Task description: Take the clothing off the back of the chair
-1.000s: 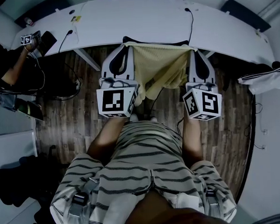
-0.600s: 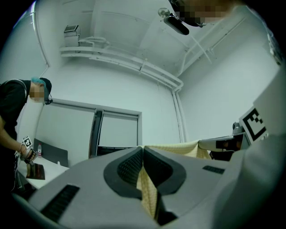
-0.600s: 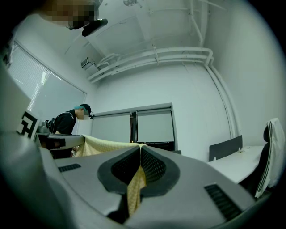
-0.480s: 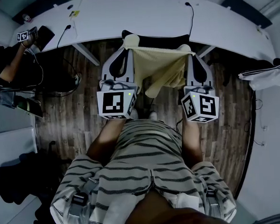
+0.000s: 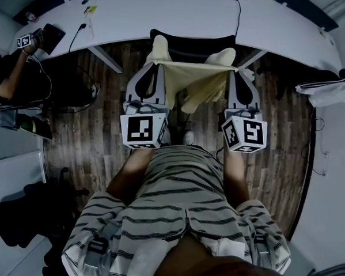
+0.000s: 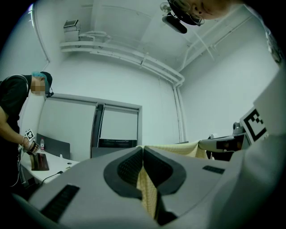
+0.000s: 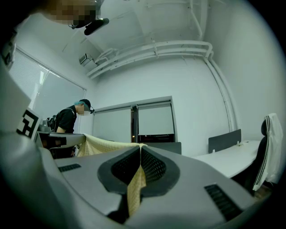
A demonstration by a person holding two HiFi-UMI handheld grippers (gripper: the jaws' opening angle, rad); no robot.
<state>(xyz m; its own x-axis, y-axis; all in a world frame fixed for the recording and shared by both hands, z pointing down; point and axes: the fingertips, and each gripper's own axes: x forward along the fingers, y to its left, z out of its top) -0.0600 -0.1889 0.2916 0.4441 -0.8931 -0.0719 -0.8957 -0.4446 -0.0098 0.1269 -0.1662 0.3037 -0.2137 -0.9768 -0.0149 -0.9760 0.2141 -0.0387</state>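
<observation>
A pale yellow garment (image 5: pixel 193 77) hangs stretched between my two grippers, in front of the black chair back (image 5: pixel 196 45). My left gripper (image 5: pixel 157 65) is shut on its left top corner, and my right gripper (image 5: pixel 236 65) is shut on its right top corner. In the left gripper view the left gripper (image 6: pixel 143 150) has yellow cloth (image 6: pixel 172 149) pinched between its pads, and the cloth runs off to the right. In the right gripper view the right gripper (image 7: pixel 140 150) pinches the cloth (image 7: pixel 105 145), which runs off to the left. Both grippers point level.
A long white desk (image 5: pixel 172 16) curves behind the chair, with cables on it. A person (image 5: pixel 7 74) sits at the far left holding a marker cube. A white striped garment (image 5: pixel 325 89) hangs on a chair at the right. Dark bags lie at lower left.
Both grippers have sunk a little with the garment held taut between them. Its two top corners now stick up past the jaw tips, and more of the black chair back shows.
</observation>
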